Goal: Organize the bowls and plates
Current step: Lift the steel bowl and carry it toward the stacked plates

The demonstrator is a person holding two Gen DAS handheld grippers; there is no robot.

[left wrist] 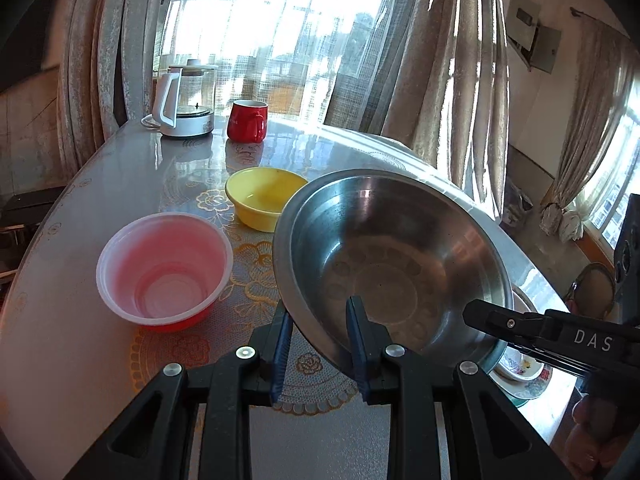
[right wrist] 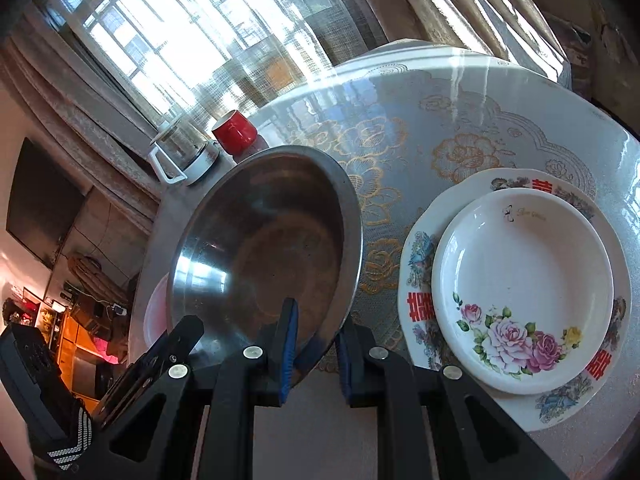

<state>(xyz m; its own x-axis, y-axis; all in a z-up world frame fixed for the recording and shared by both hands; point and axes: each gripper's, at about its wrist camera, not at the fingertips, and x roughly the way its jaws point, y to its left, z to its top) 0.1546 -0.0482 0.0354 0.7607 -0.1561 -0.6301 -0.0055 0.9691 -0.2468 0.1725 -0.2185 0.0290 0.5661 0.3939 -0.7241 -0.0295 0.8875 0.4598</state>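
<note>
A steel bowl [left wrist: 384,256] is held tilted above the table; it also shows in the right wrist view [right wrist: 264,256]. My left gripper [left wrist: 320,344] is shut on its near rim. My right gripper [right wrist: 316,352] is shut on the rim at the other side and shows in the left wrist view [left wrist: 520,328]. A pink plastic bowl [left wrist: 164,268] and a yellow bowl [left wrist: 264,196] sit to the left. A white flowered plate [right wrist: 520,296] lies on a larger patterned plate [right wrist: 420,248] at the right.
A red mug [left wrist: 247,121] and a glass kettle [left wrist: 188,100] stand at the table's far edge by the curtained window. The table [right wrist: 400,120] has a lace-patterned cover. A chair [left wrist: 592,284] stands beyond the right edge.
</note>
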